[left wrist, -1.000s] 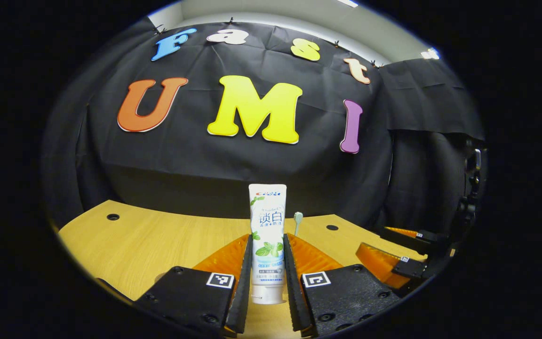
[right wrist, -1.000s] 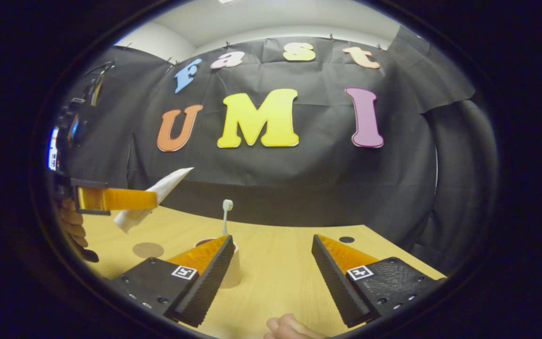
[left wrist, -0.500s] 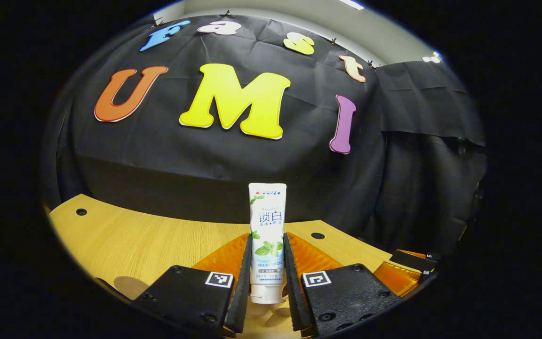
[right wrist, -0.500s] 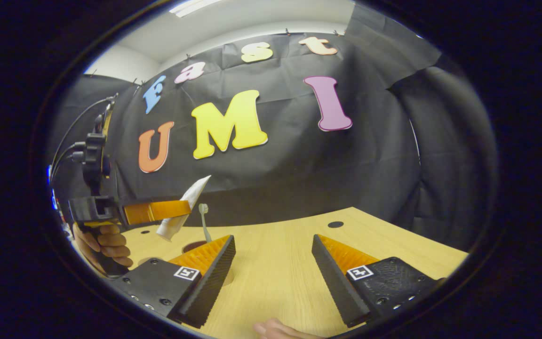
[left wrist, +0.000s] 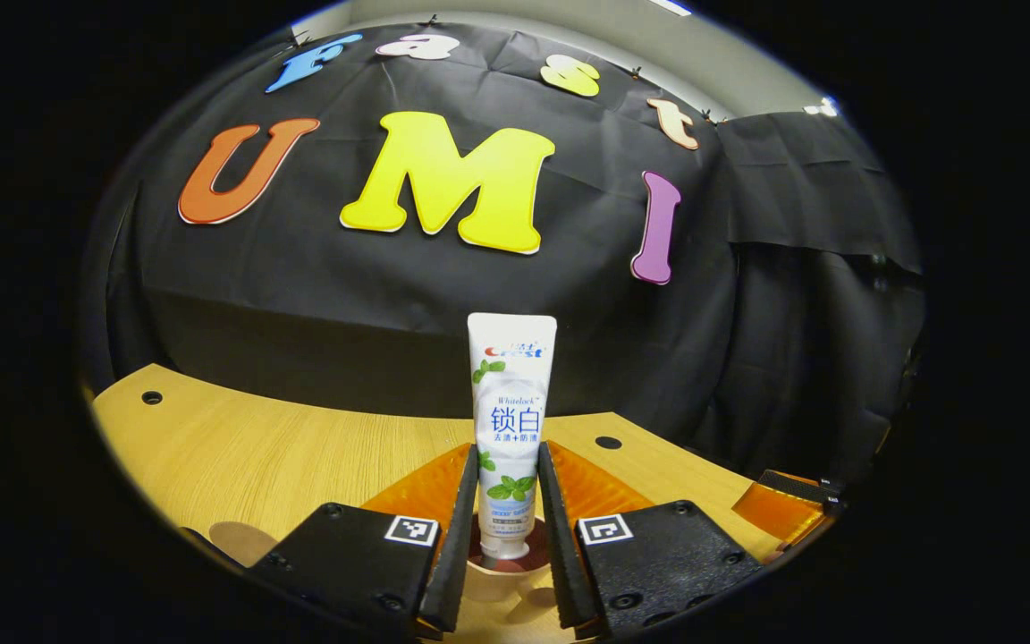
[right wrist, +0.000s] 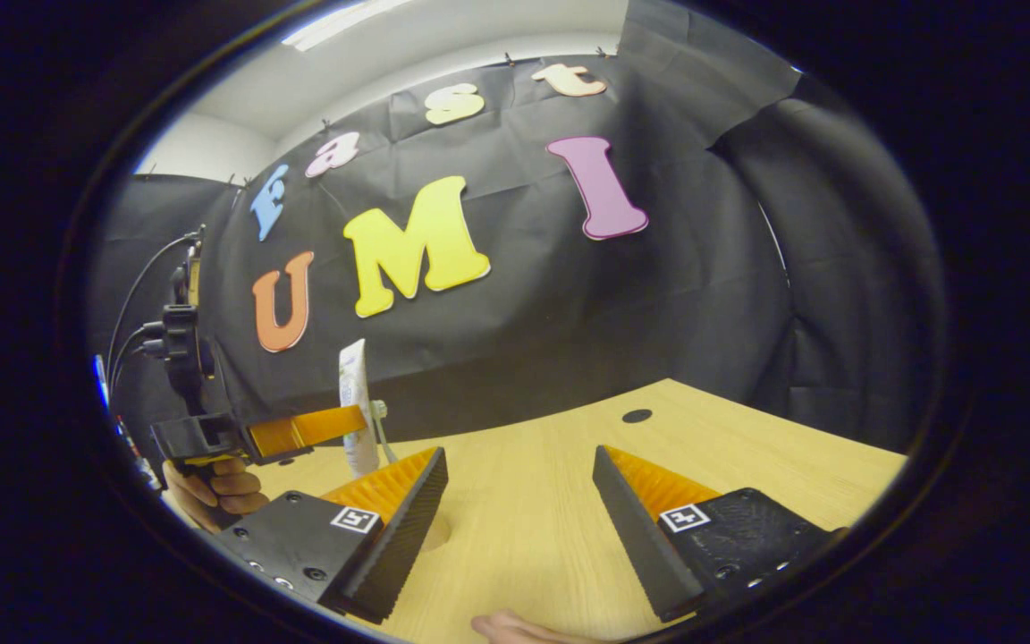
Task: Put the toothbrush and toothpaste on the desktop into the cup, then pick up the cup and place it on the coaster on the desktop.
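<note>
A white toothpaste tube [left wrist: 510,420] stands upright, cap down, in the mouth of the tan cup [left wrist: 490,580]. My left gripper [left wrist: 506,450] is shut on the tube's lower half, directly above the cup. In the right gripper view the same tube [right wrist: 354,402] is upright, with the toothbrush [right wrist: 379,422] leaning beside it. The left gripper's fingers [right wrist: 305,429] cross in front of it. My right gripper [right wrist: 519,454] hangs open over bare table to the right of the cup, and its left finger hides most of the cup. The round brown coaster [left wrist: 238,541] lies to the cup's left.
The wooden table [right wrist: 551,501] has small round holes [left wrist: 607,442] near its far edge, where the black cloth wall rises. A hand [right wrist: 211,487] holds the left gripper. The right gripper's finger [left wrist: 788,505] shows at the far right of the left gripper view.
The left gripper moved over the cup, turned the tube upright and lowered its cap into the cup's mouth. The right gripper stayed open and its view tilted to the right.
</note>
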`<act>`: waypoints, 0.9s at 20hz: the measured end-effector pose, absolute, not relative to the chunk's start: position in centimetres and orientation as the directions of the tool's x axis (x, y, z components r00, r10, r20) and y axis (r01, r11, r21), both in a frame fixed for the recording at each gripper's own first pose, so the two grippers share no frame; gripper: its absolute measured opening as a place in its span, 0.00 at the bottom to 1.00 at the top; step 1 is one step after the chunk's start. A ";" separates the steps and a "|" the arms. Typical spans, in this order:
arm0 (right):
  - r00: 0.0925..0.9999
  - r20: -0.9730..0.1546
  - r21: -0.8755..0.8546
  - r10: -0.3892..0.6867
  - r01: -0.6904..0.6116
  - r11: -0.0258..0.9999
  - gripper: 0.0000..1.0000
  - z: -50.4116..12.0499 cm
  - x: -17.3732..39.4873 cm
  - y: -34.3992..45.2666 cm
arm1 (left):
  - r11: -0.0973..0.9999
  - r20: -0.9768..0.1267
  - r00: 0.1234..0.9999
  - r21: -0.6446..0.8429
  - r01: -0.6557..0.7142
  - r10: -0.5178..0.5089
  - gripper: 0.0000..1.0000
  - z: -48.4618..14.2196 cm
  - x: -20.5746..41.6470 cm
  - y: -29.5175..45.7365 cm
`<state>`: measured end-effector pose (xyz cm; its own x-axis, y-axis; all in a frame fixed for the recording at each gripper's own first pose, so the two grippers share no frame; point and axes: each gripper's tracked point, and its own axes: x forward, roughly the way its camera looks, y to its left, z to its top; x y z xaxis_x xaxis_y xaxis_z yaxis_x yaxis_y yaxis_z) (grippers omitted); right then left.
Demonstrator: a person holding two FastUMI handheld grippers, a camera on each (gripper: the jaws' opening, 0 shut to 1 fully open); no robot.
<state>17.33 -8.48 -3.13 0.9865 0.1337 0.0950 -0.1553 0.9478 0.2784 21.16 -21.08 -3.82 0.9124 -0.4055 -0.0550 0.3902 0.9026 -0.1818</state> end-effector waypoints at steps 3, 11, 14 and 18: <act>0.987 0.093 0.269 0.132 -0.153 0.951 0.97 -3.1 17.5 -8.4 | 0.900 -0.018 0.913 -0.177 0.399 -0.409 0.40 -2.7 20.7 -21.0; 0.986 0.012 0.166 0.164 -0.164 0.972 0.97 -4.1 17.5 -5.5 | 0.910 -0.049 0.913 -0.123 0.397 -0.405 0.55 -3.0 16.8 -18.2; 0.988 -0.011 0.132 0.154 -0.151 0.980 0.96 -4.0 16.7 -3.8 | 0.921 -0.076 0.920 -0.102 0.376 -0.384 0.66 -3.8 14.6 -15.6; 0.985 -0.048 0.107 0.165 -0.159 0.981 0.97 -3.4 15.8 -0.5 | 0.941 -0.117 0.936 -0.110 0.321 -0.333 0.87 -5.1 11.4 -11.6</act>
<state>15.81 -0.53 -3.44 0.9852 0.1646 -0.0484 -0.1587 0.9815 0.1074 11.44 -11.64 -5.07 0.9357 -0.3327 -0.1174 0.3208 0.9408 -0.1096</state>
